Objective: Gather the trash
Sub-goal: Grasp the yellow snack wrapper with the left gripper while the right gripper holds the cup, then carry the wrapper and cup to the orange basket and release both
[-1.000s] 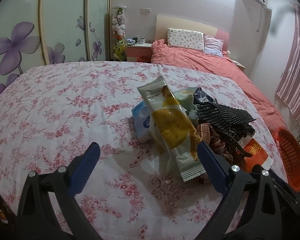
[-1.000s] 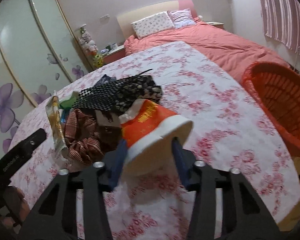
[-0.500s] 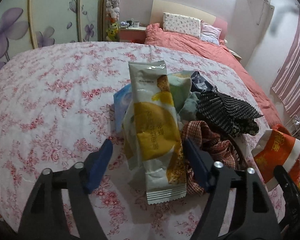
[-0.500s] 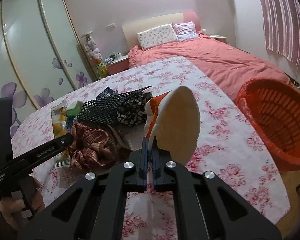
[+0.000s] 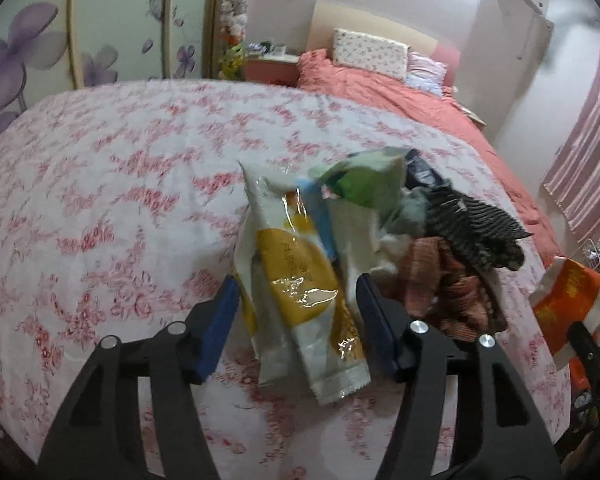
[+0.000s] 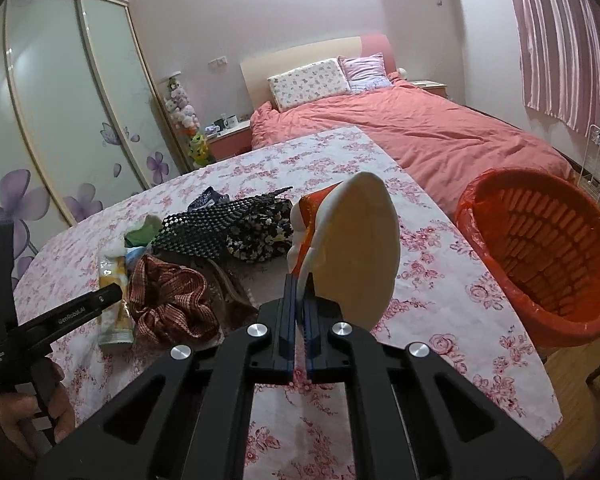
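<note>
A pile of trash lies on the floral tablecloth. On top is a long white and yellow snack wrapper, with a green packet and a blue packet behind it. My left gripper is open, its blue pads on either side of the snack wrapper's lower half. My right gripper is shut on an orange and white paper cup, held above the table; the cup also shows in the left wrist view. An orange basket lined with a red bag stands right of the table.
Checked red cloth, black patterned fabric and black mesh lie in the pile. A bed with a salmon cover stands behind the table. Sliding wardrobe doors are at the left. Wooden floor shows below the basket.
My left gripper has moved forward and narrowed around the snack wrapper. My right gripper has closed on the paper cup and lifted it off the table.
</note>
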A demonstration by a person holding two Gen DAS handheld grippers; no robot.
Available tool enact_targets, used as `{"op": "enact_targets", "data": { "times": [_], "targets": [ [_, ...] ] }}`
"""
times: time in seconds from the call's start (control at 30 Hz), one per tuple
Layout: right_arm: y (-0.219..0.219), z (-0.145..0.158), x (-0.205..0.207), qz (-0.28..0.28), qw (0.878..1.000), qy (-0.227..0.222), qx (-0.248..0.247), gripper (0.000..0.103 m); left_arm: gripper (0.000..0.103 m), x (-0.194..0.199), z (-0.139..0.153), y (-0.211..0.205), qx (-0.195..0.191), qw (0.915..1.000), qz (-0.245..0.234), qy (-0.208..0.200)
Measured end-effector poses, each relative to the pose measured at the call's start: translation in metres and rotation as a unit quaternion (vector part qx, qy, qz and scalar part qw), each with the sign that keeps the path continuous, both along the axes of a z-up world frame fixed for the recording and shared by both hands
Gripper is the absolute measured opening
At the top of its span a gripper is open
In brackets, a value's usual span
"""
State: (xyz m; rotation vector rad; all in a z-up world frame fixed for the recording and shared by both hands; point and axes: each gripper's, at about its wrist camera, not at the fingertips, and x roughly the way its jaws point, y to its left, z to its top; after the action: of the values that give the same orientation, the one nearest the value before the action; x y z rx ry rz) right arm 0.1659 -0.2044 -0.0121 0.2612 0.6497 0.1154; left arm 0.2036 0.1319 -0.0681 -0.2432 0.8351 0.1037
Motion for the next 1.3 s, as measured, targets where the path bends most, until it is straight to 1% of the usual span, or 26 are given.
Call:
{"op": "enact_targets", "data": {
  "times": [0.1,0.17,0.2,0.23,0.3,0.33,0.37,0.4,0.43,0.47,0.53,0.7,0.9,1.03,1.1,1.3],
  "targets": [
    [0.002,-0.001,0.001,0.002,1.0,0.003,-0.001,0.004,0.06,0.003,-0.008,0.003,0.0,0.9999,0.006,0.015],
    [0.003,-0.002,0.0,0.005,1.0,0.004,-0.004,0.004,0.065,0.003,-0.012,0.004,0.001,0.9997,0.009,0.023],
    [0.004,-0.003,0.0,0.006,1.0,0.006,-0.005,0.004,0.07,0.002,-0.013,0.005,0.002,0.9997,0.011,0.023],
    [0.004,-0.004,0.0,0.007,1.0,0.007,-0.005,0.004,0.072,0.001,-0.013,0.005,0.005,0.9996,0.014,0.024],
    [0.004,-0.006,0.001,0.006,1.0,0.01,-0.005,0.004,0.072,0.002,-0.015,0.005,0.004,0.9996,0.012,0.026],
    [0.005,-0.006,0.001,0.007,1.0,0.011,-0.005,0.004,0.071,0.003,-0.016,0.004,0.004,0.9995,0.01,0.028],
    [0.005,-0.007,0.001,0.007,1.0,0.013,-0.005,0.004,0.066,0.003,-0.017,0.004,0.004,0.9996,0.008,0.028],
    [0.005,-0.007,0.001,0.008,1.0,0.013,-0.006,0.004,0.048,0.004,-0.017,0.003,0.001,0.9997,0.001,0.026],
    [0.005,-0.007,0.001,0.008,1.0,0.013,-0.006,0.004,0.033,0.003,-0.016,0.002,-0.004,0.9997,-0.01,0.022],
    [0.005,-0.007,0.001,0.008,1.0,0.012,-0.006,0.004,0.032,0.002,-0.014,0.0,-0.004,0.9997,-0.017,0.018],
    [0.004,-0.005,0.0,0.007,1.0,0.009,-0.006,0.004,0.025,0.001,-0.009,-0.001,0.006,0.9997,-0.021,0.009],
    [-0.001,0.002,-0.002,0.002,1.0,-0.003,-0.002,0.004,0.022,-0.011,0.009,0.001,0.014,0.9992,-0.033,-0.016],
    [-0.013,0.017,-0.011,-0.004,1.0,-0.026,0.007,0.004,0.022,-0.026,0.044,-0.009,0.023,0.9973,-0.048,-0.05],
    [-0.029,0.029,-0.019,-0.018,0.999,-0.045,0.015,0.004,0.022,-0.035,0.066,-0.037,0.016,0.9942,-0.079,-0.071],
    [-0.038,0.034,-0.022,-0.027,0.998,-0.054,0.018,0.004,0.022,-0.038,0.072,-0.051,0.013,0.9923,-0.095,-0.078],
    [-0.073,0.049,-0.035,-0.07,0.994,-0.085,0.025,0.004,0.022,-0.04,0.09,-0.112,-0.008,0.9814,-0.166,-0.095]
  ]
}}
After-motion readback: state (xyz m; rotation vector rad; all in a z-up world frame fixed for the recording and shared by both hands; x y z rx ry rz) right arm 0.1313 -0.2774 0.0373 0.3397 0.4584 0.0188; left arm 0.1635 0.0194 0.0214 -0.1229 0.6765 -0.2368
